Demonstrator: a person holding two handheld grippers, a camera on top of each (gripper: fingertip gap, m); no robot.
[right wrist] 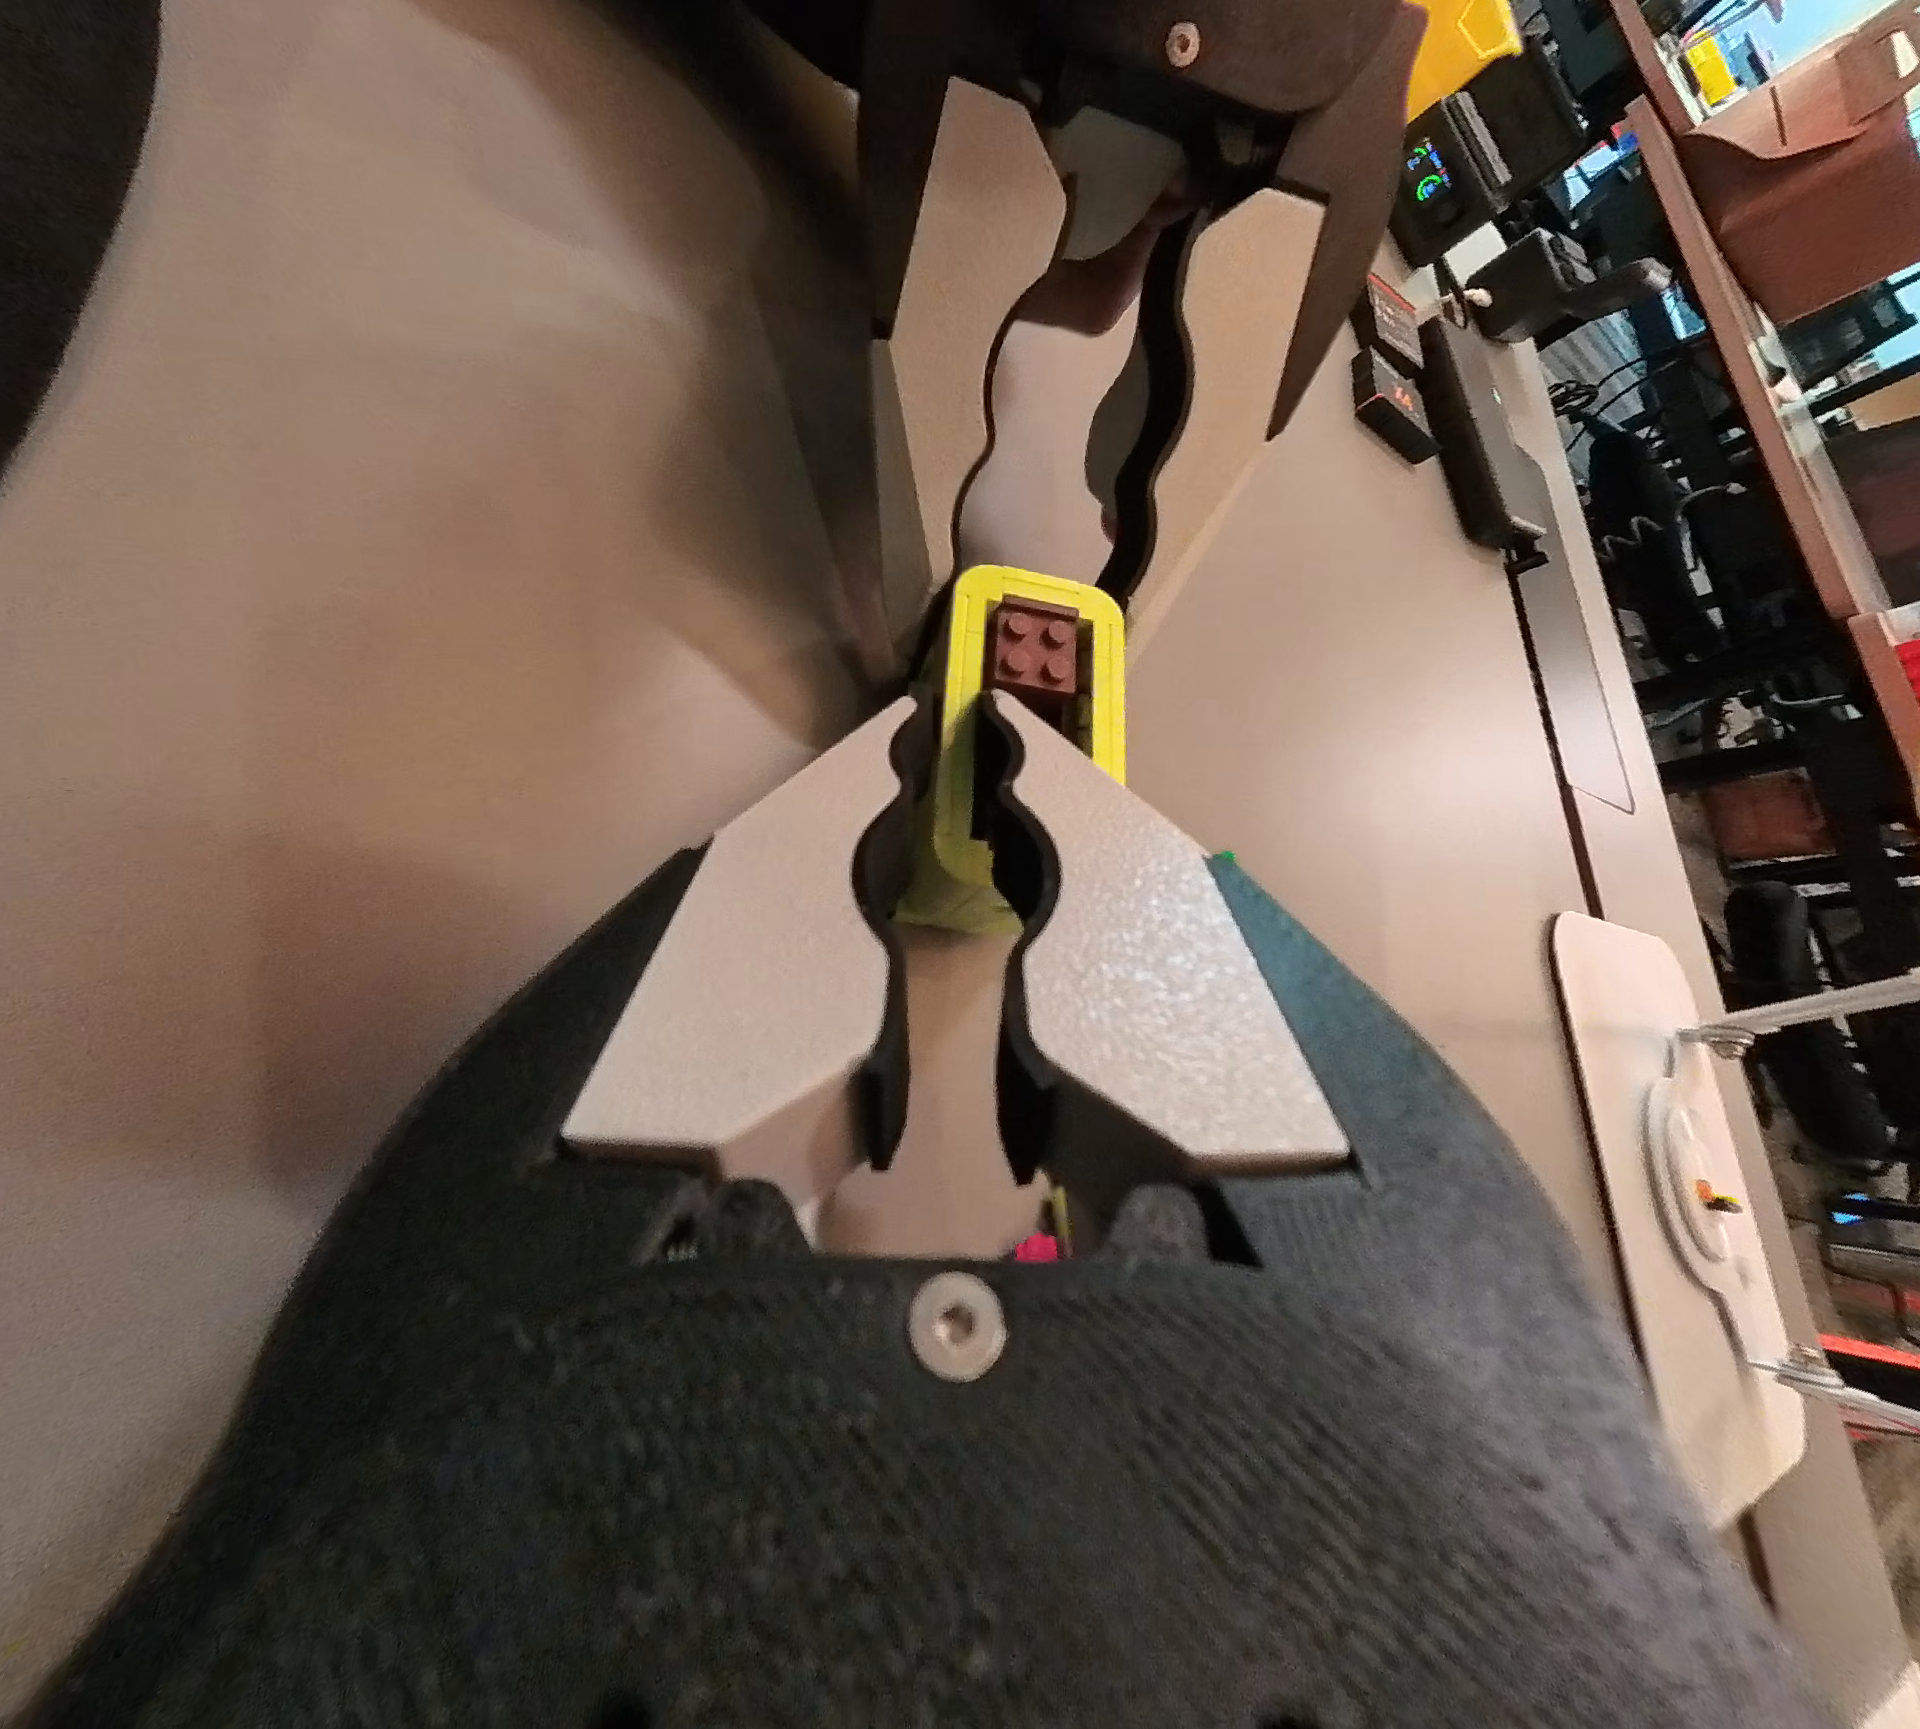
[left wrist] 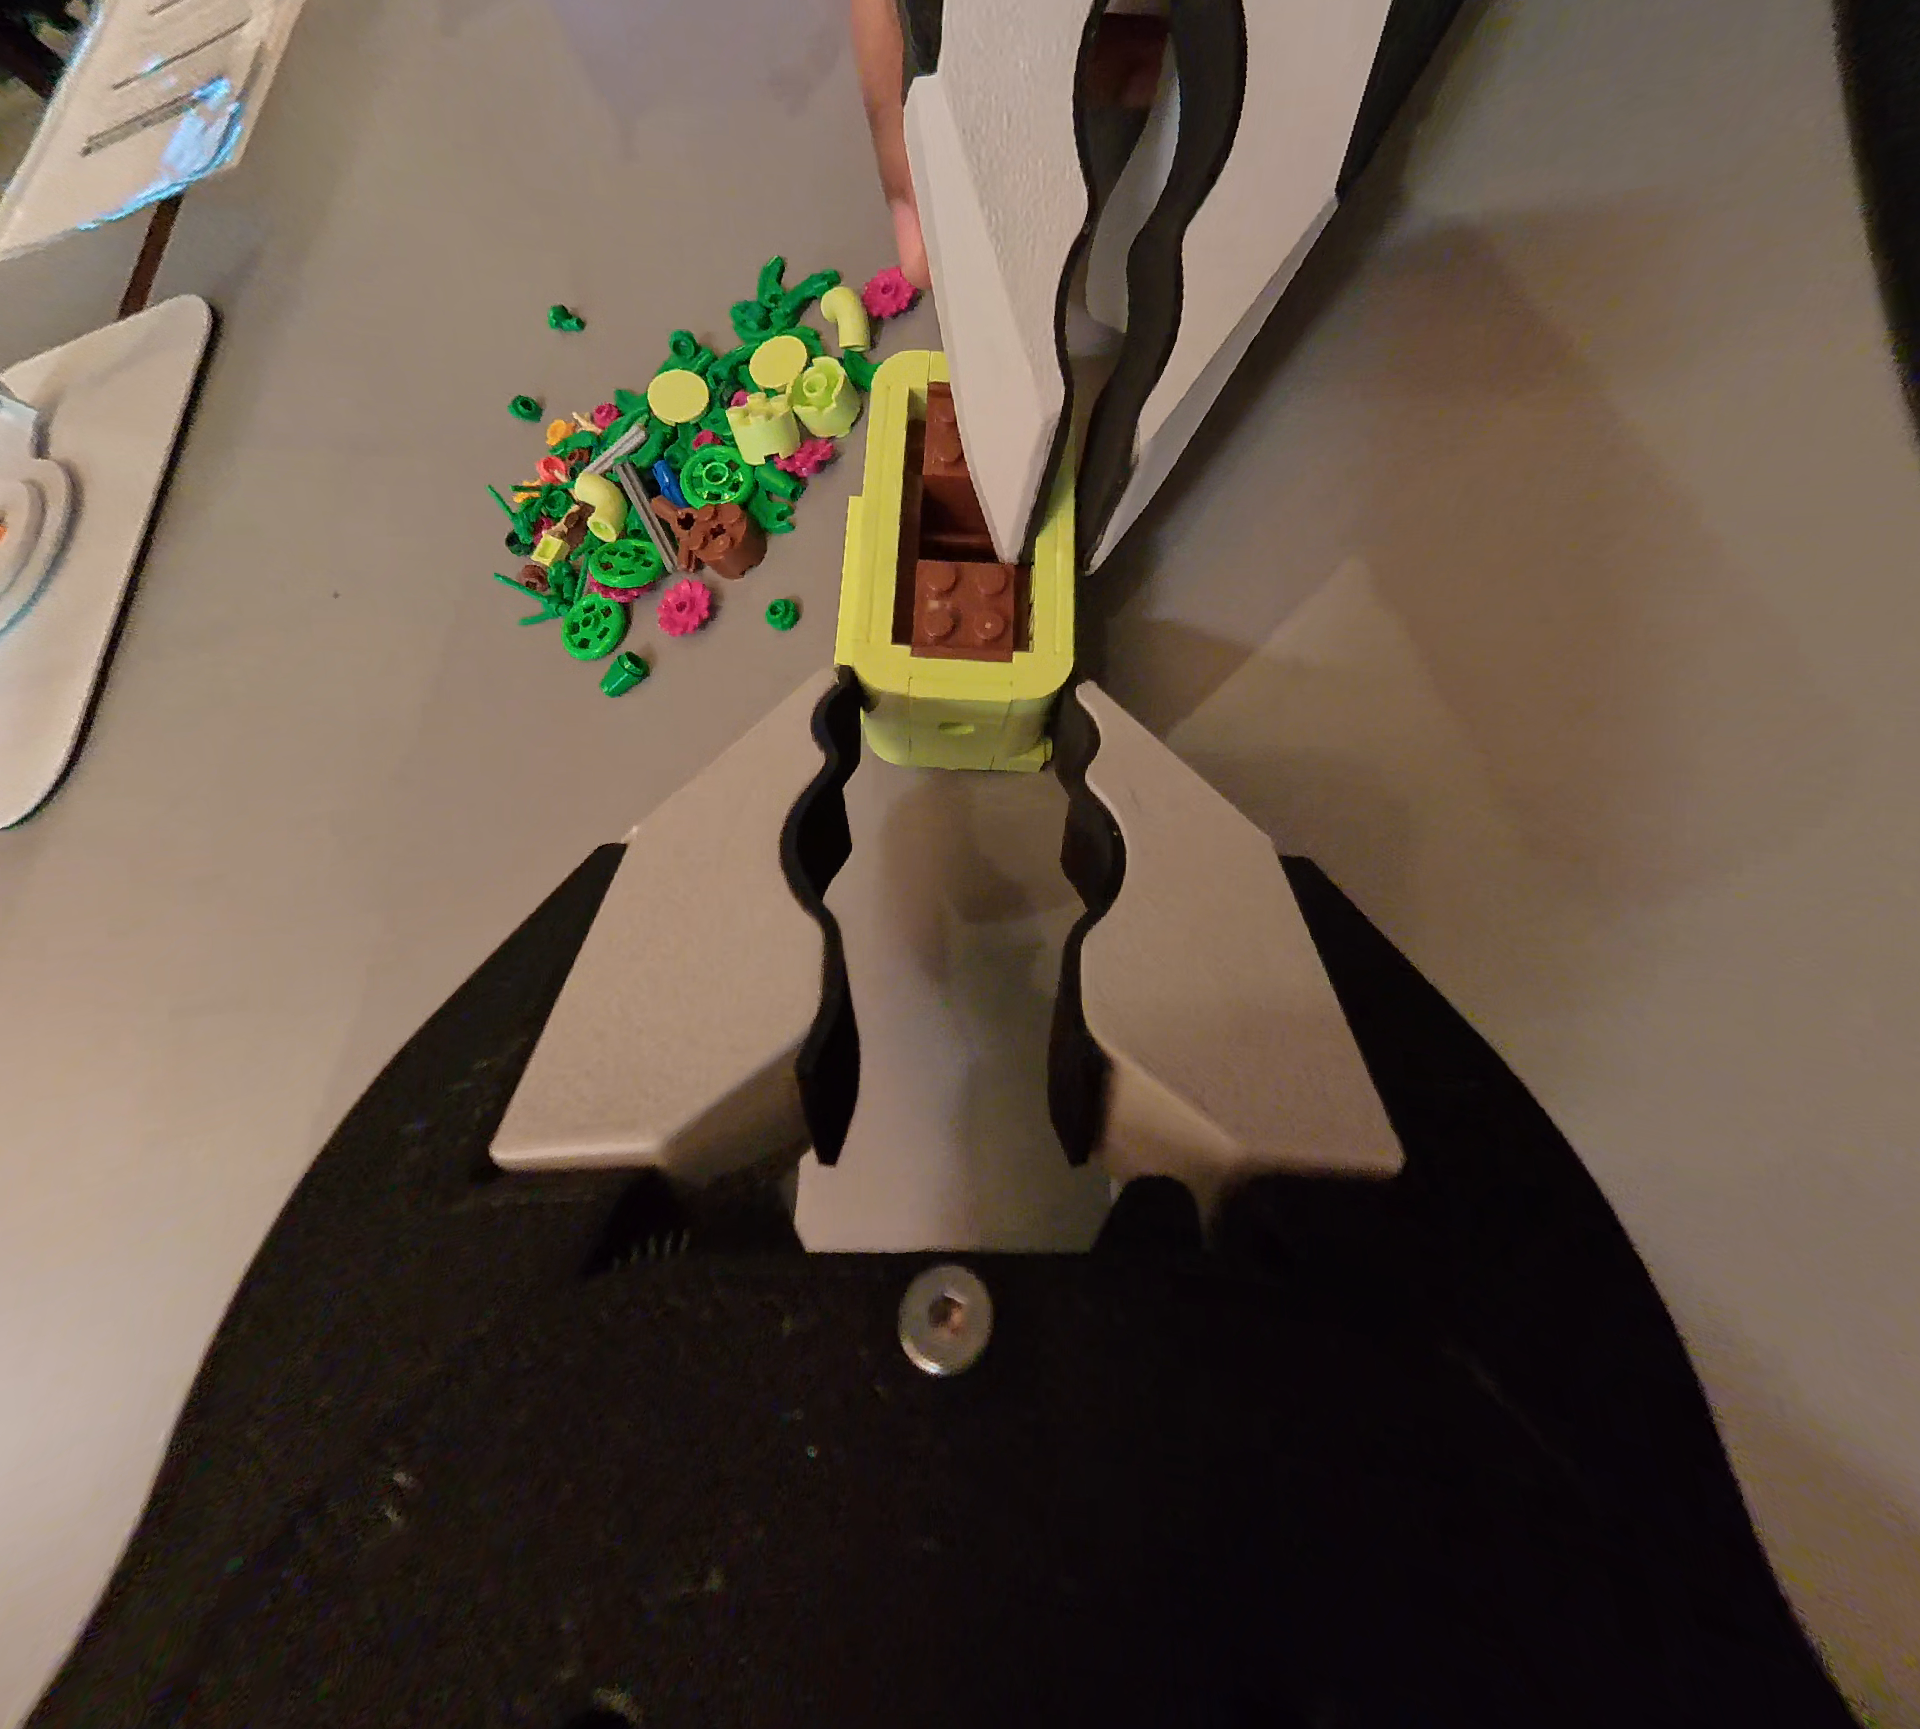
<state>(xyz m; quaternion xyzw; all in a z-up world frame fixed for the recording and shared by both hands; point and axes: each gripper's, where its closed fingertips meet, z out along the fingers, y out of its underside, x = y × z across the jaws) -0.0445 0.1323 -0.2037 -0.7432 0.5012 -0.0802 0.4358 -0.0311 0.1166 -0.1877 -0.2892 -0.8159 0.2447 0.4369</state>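
Observation:
A lime-green brick box [left wrist: 951, 692] stands on the grey table, with brown studded bricks [left wrist: 966, 604] inside it. My left gripper [left wrist: 956, 713] is shut on the near end of the box, one fingertip on each side. My right gripper [left wrist: 1058, 557] comes down from above, one finger inside the box and one outside, shut on its right long wall. In the right wrist view, my right gripper [right wrist: 951, 713] pinches the lime wall of the box [right wrist: 1107, 692]. The brown brick [right wrist: 1034, 651] shows beyond, and the left gripper [right wrist: 1013, 619] holds the far end.
A pile of small green, pink, lime and brown pieces [left wrist: 665, 474] lies left of the box. Paper sheets [left wrist: 177, 17] and a grey pad [left wrist: 94, 536] are at the table's left edge. In the right wrist view, black devices [right wrist: 1486, 432] and shelves [right wrist: 1766, 329] stand beyond the table. The tips of both grippers are at nearly the same place.

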